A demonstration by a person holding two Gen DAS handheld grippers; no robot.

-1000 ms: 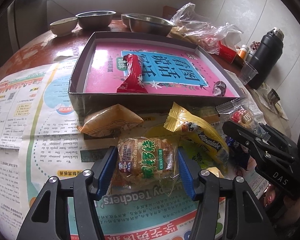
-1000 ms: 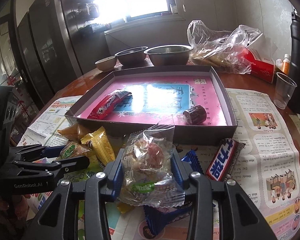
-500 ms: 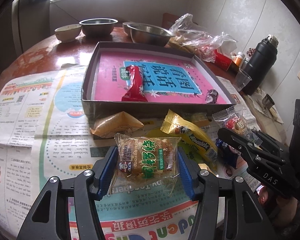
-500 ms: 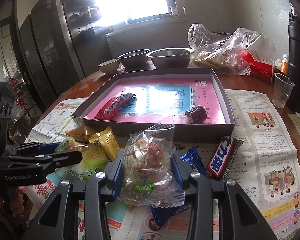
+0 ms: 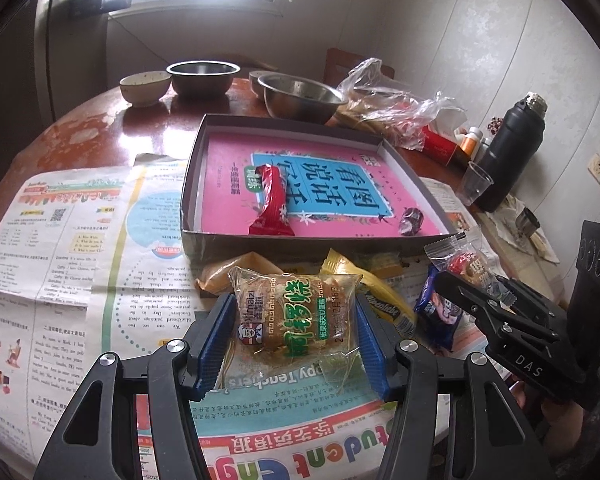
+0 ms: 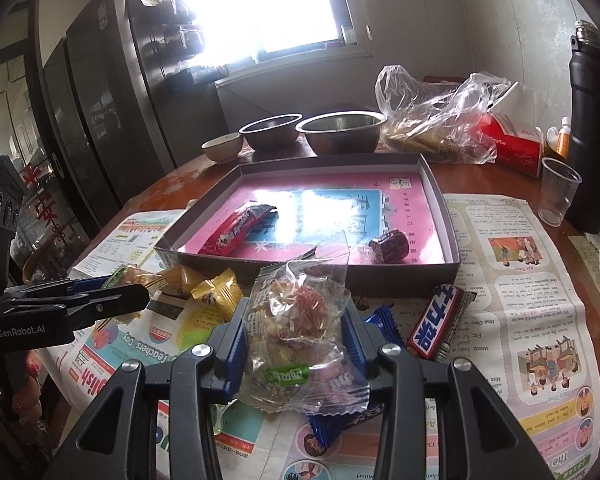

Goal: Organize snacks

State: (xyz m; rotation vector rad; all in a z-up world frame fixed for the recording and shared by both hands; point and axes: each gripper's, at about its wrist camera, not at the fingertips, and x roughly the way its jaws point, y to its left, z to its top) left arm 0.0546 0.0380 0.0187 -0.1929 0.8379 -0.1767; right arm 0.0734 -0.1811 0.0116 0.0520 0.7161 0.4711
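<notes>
Task partly complete: shallow dark cardboard box [image 5: 288,236] holds two snacks, several remain on the newspapered worktop [image 5: 60,264]; left tool [image 5: 296,334] grips a green-lettered cake packet [image 5: 296,314], right tool [image 6: 296,346] a clear-wrapped pastry [image 6: 296,320].

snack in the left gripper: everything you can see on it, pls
The green-lettered cake packet is a clear plastic wrapper over a brownish, squarish cake, printed with large green characters, a small red-and-white logo and a date stamp. It lies crosswise in the left gripper, whose blue ribbed pads press its two ends. Crimped seams and loose film stick out front and back. It hangs above the newspaper, just short of the shallow box.
</notes>
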